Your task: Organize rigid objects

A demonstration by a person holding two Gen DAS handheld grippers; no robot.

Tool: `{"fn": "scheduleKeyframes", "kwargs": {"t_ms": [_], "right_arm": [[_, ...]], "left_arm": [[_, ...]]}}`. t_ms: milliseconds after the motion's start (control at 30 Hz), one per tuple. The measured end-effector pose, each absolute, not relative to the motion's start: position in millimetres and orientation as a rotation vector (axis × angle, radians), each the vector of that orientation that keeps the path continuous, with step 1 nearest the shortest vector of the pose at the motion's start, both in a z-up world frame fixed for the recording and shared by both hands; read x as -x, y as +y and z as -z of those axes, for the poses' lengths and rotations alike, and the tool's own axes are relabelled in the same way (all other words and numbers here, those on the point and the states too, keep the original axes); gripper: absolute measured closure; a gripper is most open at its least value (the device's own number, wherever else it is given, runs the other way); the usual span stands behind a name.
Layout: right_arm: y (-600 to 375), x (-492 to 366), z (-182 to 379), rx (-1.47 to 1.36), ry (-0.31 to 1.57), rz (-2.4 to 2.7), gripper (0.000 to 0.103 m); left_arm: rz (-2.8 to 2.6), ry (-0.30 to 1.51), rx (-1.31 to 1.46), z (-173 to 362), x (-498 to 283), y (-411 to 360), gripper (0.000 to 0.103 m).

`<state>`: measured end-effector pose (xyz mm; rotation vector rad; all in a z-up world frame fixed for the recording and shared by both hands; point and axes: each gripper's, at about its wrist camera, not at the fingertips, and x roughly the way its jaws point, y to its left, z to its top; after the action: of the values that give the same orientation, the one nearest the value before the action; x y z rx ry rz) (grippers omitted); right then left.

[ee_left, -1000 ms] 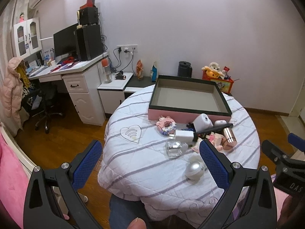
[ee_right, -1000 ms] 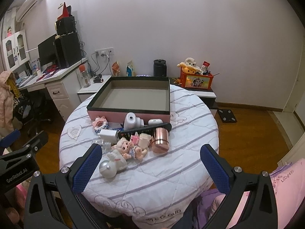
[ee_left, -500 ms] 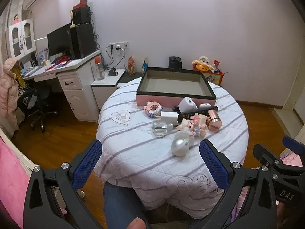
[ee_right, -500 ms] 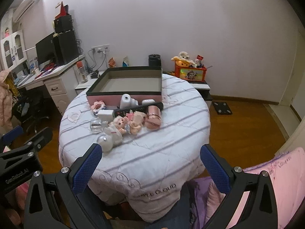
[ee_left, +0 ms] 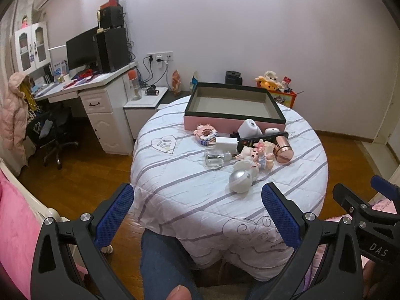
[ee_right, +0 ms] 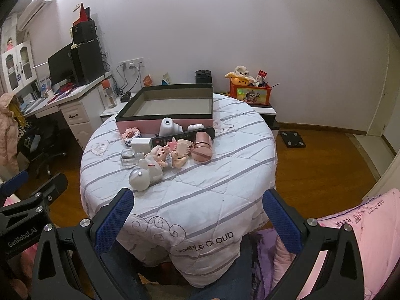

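While both the left gripper (ee_left: 197, 200) and right gripper (ee_right: 198, 203) hang spread and empty, small items cluster before the pink box (ee_right: 165, 122); possibly a remote (ee_right: 183, 136) among them.

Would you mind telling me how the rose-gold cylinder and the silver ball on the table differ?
The rose-gold cylinder is a copper-pink tube lying on its side; the silver ball is a pale, round globe. The cylinder lies at the right end of the cluster, touching the black remote; the ball sits at the near edge, closest to both open grippers, against a white figurine. Both look shiny, and both rest on the quilted cloth outside the pink box.
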<state>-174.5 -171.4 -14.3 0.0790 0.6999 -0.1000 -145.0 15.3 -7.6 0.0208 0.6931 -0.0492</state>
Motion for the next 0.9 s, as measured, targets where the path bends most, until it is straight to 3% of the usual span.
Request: {"fn": "scheduleKeyframes", "kwargs": {"t_ms": [467, 900], "right_arm": [[-171.1, 135.1, 29.8, -0.078, 0.758, 0.095, 0.0], [-196.9, 46.9, 62.7, -0.116, 0.835, 0.109, 0.0]], "left_arm": [[0.041, 0.762, -0.008, 33.0, 105.4, 19.5, 0.0], [0.066, 0.858, -0.014, 79.2, 11.0, 9.8, 0.0]]}}
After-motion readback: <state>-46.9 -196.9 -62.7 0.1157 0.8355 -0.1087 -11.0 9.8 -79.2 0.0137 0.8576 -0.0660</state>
